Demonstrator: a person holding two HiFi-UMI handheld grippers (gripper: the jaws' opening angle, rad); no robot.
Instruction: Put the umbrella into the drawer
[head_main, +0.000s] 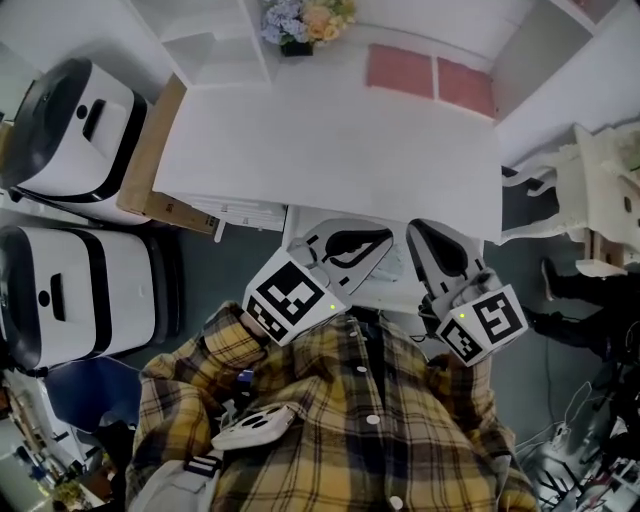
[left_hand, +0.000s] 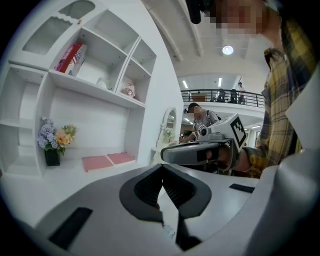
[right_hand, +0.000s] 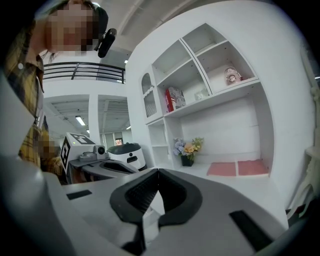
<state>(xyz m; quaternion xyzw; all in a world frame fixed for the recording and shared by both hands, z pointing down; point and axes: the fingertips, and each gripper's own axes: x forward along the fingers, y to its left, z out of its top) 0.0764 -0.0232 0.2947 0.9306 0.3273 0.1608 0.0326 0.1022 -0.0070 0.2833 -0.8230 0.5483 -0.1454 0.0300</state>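
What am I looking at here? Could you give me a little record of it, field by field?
person: yellow plaid shirt, one pair of tongs in each hand, held near the chest
left tongs: shut, nothing between them
right tongs: shut, nothing between them
desk: white, with open shelves above it
on the desk: flowers at the back, two pink mats side by side
beside the desk: two white machines
umbrella: not in view

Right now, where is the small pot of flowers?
In the head view, the pot of flowers stands at the far edge of the white desk, left of the two pink mats.
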